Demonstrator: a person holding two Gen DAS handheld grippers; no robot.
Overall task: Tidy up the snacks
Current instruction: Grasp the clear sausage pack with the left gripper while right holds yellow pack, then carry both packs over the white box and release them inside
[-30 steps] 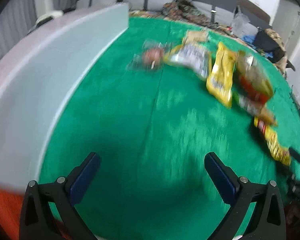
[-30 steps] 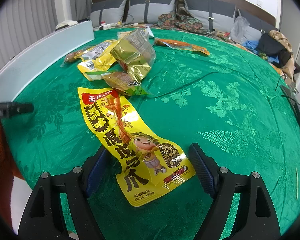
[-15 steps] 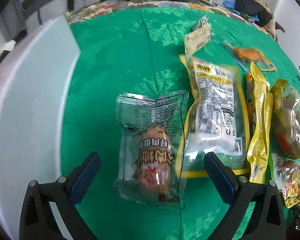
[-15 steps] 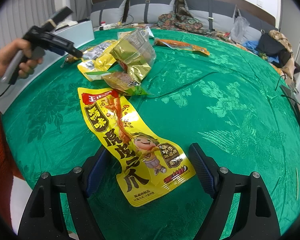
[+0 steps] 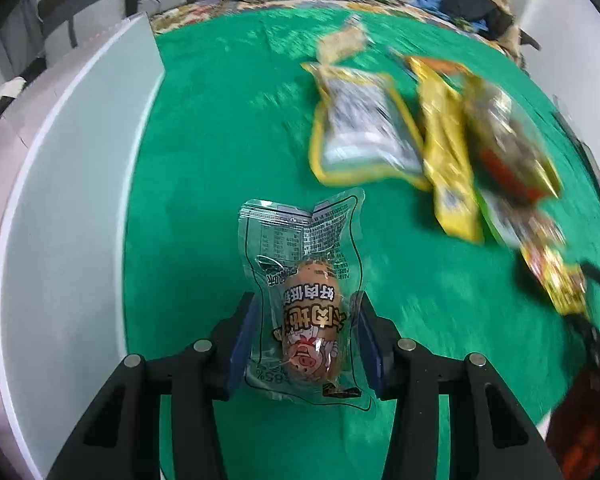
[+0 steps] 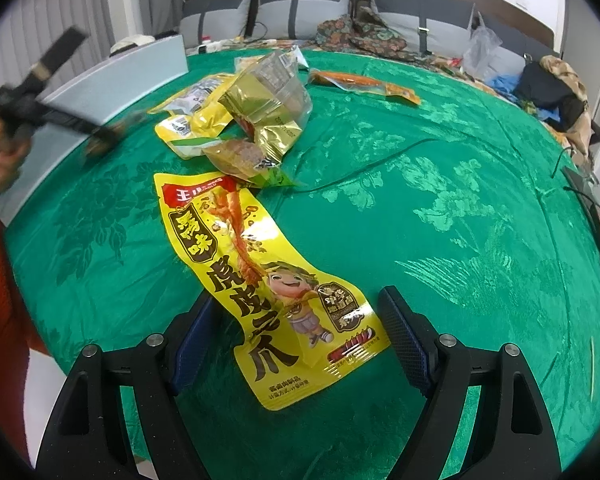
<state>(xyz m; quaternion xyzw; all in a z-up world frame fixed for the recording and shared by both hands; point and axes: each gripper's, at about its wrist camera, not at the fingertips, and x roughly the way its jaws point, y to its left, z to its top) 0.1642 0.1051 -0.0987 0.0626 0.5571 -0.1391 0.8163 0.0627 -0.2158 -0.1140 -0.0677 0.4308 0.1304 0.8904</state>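
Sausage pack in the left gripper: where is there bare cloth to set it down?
The sausage pack sits between the left gripper, whose jaws have just been closing. Bare green cloth lies between the white panel and the yellow-edged packet. Crowded: the snack pile and the long yellow pack by the open right gripper.

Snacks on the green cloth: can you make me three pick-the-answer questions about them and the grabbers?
1. Where is the clear sausage packet?
A. between the left gripper fingers
B. on the white board
C. under the gold bag

2. What colour is the long packet with the cartoon child?
A. blue
B. yellow
C. pink

3. How is the right gripper?
A. shut on the packet
B. open
C. out of view

Answers: 1 A, both pads press its sides. 2 B, bright yellow wrapper. 3 B, fingers stand wide apart, off the packet.
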